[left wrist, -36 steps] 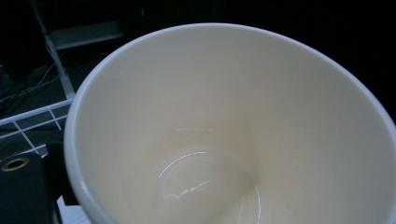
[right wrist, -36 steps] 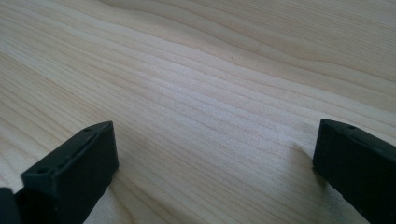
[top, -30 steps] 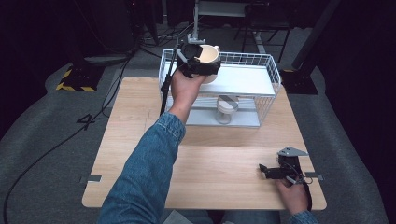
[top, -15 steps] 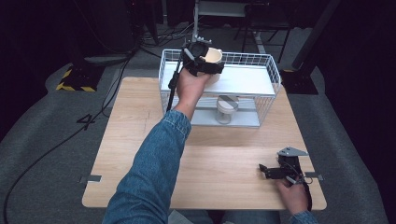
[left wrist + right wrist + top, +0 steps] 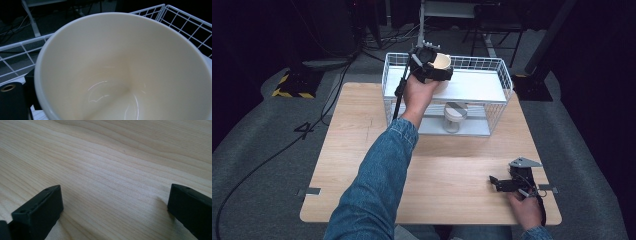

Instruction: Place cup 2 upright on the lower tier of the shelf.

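Wooden table (image 5: 362,150): bare in front, white wire rack (image 5: 499,75) stood at far edge.
Rack: upper shelf (image 5: 477,85) free; second cup (image 5: 455,117) seen on lower tier.
Cream cup (image 5: 442,62): held tilted above rack's left end, clamped by left gripper (image 5: 429,67); mouth turned toward camera in left gripper view (image 5: 120,70).
Risk judged: rim could be knocked against rack wire if lowered off-line; tilted cup could roll if released early; slip possible, grip point hidden.
Right gripper (image 5: 504,184): rested on table, jaws apart, nothing held.
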`<state>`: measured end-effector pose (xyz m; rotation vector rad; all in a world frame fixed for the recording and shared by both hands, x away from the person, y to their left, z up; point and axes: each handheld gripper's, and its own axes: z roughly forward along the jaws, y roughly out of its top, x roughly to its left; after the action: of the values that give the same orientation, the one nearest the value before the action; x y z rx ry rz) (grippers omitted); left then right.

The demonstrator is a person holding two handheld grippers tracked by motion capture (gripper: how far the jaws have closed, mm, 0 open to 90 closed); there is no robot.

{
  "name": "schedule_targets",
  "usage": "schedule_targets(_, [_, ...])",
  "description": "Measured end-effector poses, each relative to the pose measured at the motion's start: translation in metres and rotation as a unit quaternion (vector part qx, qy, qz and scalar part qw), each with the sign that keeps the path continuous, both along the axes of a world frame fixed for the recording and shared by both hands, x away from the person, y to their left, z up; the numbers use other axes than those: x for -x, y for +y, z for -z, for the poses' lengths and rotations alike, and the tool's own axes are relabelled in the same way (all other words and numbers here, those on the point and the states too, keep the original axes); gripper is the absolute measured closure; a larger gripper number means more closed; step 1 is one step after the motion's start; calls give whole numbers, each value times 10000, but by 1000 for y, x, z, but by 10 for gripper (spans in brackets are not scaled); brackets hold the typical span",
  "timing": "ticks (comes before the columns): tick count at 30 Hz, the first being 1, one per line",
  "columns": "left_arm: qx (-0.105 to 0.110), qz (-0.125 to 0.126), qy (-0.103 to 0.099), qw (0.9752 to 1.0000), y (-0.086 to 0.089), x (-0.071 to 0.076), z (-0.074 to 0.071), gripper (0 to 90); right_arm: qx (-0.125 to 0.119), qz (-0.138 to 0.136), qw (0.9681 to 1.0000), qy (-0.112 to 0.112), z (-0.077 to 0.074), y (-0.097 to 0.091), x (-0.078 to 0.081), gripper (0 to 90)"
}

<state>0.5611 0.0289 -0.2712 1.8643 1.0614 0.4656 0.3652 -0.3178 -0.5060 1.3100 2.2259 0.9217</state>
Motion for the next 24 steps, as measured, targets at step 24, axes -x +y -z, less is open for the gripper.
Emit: schedule_targets(24, [-193,-38,-103,9998,-6,-1,12,92,2,-6,10000,-6,0,0,0,2])
